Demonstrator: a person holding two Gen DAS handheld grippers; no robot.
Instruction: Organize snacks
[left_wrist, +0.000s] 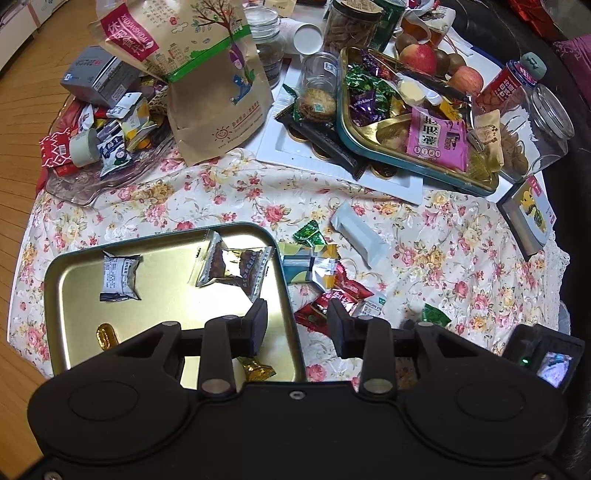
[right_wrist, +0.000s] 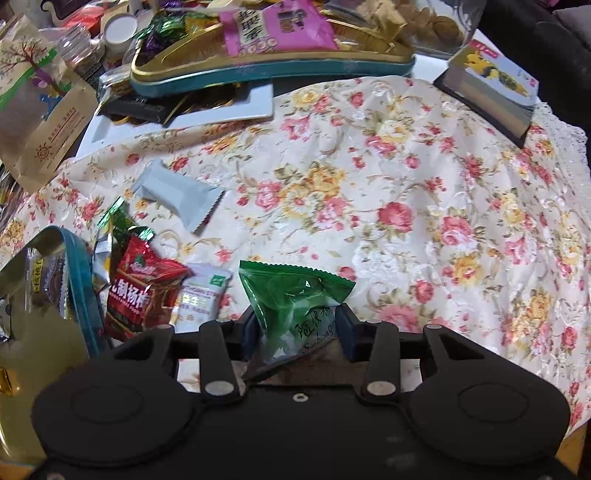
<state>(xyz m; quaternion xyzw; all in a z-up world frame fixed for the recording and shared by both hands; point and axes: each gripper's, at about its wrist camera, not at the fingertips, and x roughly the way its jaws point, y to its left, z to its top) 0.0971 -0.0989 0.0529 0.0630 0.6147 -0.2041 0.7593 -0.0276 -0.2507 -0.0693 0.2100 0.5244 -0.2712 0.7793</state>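
Gripping one green packet (right_wrist: 295, 295), the right claw (right_wrist: 295, 328); left claw (left_wrist: 297, 325) wide, empty.

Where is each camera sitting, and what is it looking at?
Left wrist: sits on the left gripper, looking steeply down at the gold tin tray and loose snacks; only its own black fingers show, open over the tray's edge.
Right wrist: sits on the right gripper, looking down at the flowered tablecloth; its fingers flank a green packet.
Shared: both see the grey packet, the red packet, the brown paper bag and the tray.
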